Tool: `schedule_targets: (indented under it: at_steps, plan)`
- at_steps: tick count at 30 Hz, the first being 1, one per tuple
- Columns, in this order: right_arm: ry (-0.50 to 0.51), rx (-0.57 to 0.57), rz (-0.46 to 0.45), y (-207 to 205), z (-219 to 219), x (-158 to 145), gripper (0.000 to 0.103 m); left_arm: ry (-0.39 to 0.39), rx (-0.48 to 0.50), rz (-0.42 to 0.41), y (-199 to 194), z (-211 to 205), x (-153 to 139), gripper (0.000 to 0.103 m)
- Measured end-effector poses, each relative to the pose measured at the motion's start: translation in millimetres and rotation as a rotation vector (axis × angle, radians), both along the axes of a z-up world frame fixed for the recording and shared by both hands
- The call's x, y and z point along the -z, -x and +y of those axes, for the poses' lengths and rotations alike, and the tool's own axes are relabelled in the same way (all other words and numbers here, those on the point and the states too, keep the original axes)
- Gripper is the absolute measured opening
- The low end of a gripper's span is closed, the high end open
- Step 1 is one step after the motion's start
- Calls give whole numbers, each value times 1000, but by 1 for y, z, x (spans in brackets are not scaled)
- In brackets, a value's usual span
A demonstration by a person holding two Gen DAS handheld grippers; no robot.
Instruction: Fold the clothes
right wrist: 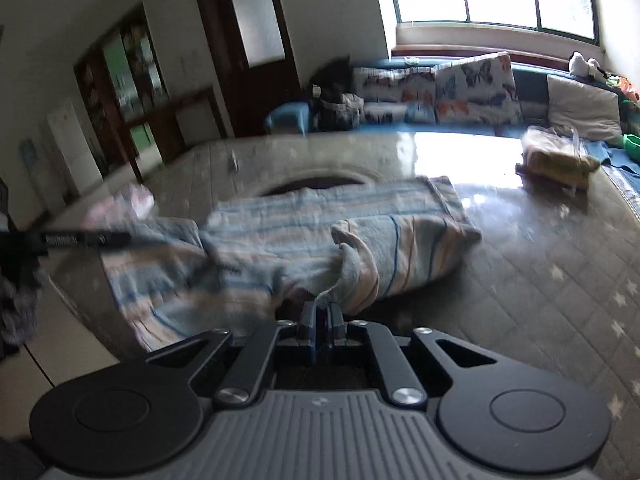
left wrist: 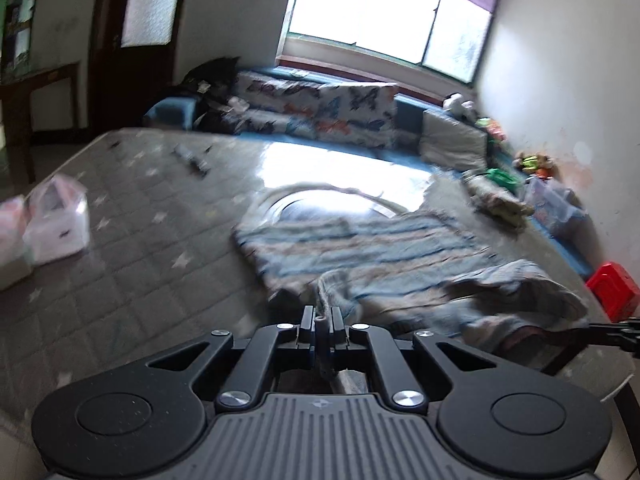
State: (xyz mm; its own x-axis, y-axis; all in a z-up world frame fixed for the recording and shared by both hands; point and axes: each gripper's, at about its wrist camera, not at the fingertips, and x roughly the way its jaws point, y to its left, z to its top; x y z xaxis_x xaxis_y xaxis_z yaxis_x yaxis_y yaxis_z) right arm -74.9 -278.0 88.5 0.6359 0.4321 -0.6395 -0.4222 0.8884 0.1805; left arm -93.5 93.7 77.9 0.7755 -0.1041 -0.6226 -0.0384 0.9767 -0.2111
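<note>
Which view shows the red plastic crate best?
Left wrist view: the red plastic crate sits in plain sight at the right edge, off the bed's corner. The right wrist view doesn't show it at all.

**Striped garment, partly folded, on the mattress**

A striped garment [left wrist: 360, 248] [right wrist: 280, 240] in pale blue, beige and white bands lies on the quilted mattress [left wrist: 140, 220] [right wrist: 540, 280], near its front edge. Its far part lies flat; the near part is bunched and lifted. One side is rolled over into a thick fold.
</note>
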Motion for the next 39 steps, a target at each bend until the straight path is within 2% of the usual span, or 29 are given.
schedule_targets:
  at_steps: [3,6,11,16,18,20,22,27,30,31,32,33,39]
  plan:
    - [43,23,-7,1,0,-2,12,5,-42,39,3,13,11,6]
    - [86,45,-30,-3,2,-9,29,6,-74,68,5,22,20,6]
    - [143,11,-62,-26,21,-6,30,-4,-117,123,0,32,31,7]
    - [193,-31,-43,-66,49,19,30,-20,-152,137,-1,41,30,11]
    - [209,-51,-32,-83,62,32,30,-39,-170,131,-3,44,25,18]
    - [227,-60,-21,-99,73,45,30,-51,-190,123,-7,47,20,38]
    - [243,-67,-7,-112,80,57,30,-69,-198,113,-16,46,15,46]
    - [302,-49,6,-137,92,84,30,-80,-151,93,-53,31,17,50]
    - [305,-33,14,-143,88,92,28,-83,-119,101,-80,17,24,55]
    - [298,-30,16,-144,86,93,22,-81,-109,104,-89,12,27,56]
    - [295,-25,11,-143,84,92,10,-80,-99,107,-98,8,30,57]
    - [294,-19,4,-143,81,92,8,-82,-95,111,-106,4,33,57]
    - [251,56,-66,-135,57,69,4,-96,-90,128,-142,-10,45,61]
